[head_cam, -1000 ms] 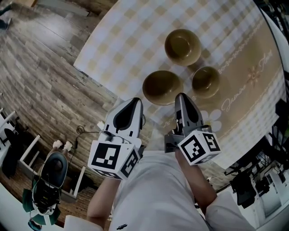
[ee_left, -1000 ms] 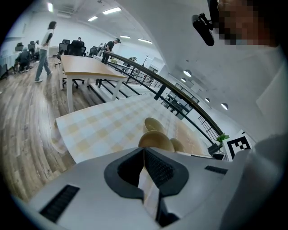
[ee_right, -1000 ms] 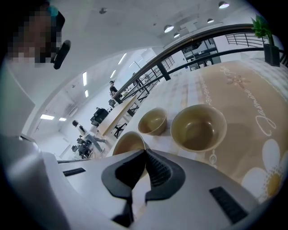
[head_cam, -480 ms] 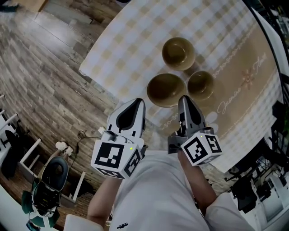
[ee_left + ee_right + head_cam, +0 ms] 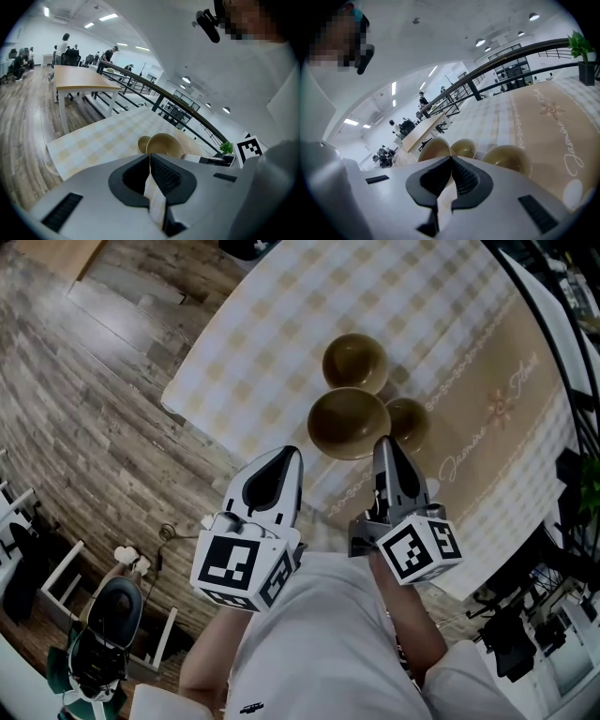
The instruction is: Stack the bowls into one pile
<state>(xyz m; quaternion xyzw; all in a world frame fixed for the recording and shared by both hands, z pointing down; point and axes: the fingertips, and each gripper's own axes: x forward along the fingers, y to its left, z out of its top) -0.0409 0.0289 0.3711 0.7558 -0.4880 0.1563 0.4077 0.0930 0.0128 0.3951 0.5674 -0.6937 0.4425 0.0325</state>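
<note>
Three tan bowls stand on the checked tablecloth [image 5: 281, 324]. The wide bowl [image 5: 349, 423] is nearest, a second bowl [image 5: 354, 362] lies beyond it, and a smaller bowl [image 5: 410, 420] sits to its right, partly hidden behind the wide one. My left gripper [image 5: 287, 455] is shut and empty, short of the table edge and left of the wide bowl. My right gripper [image 5: 382, 442] is shut and empty too, its tip just before the wide bowl's near right rim. The right gripper view shows the wide bowl [image 5: 434, 149], the far bowl [image 5: 463, 147] and the smaller bowl [image 5: 507, 158] past the shut gripper [image 5: 451, 159].
The table's corner [image 5: 173, 395] hangs over a wooden floor [image 5: 84, 418] on the left. A chair and shoes [image 5: 103, 615] are on the floor at lower left. A dark railing [image 5: 497, 61] and a potted plant [image 5: 582, 56] stand beyond the table's far side.
The head view has shifted, and the bowls now appear bunched closer together and nearer the gripper tips. Both grippers stay shut and empty.
</note>
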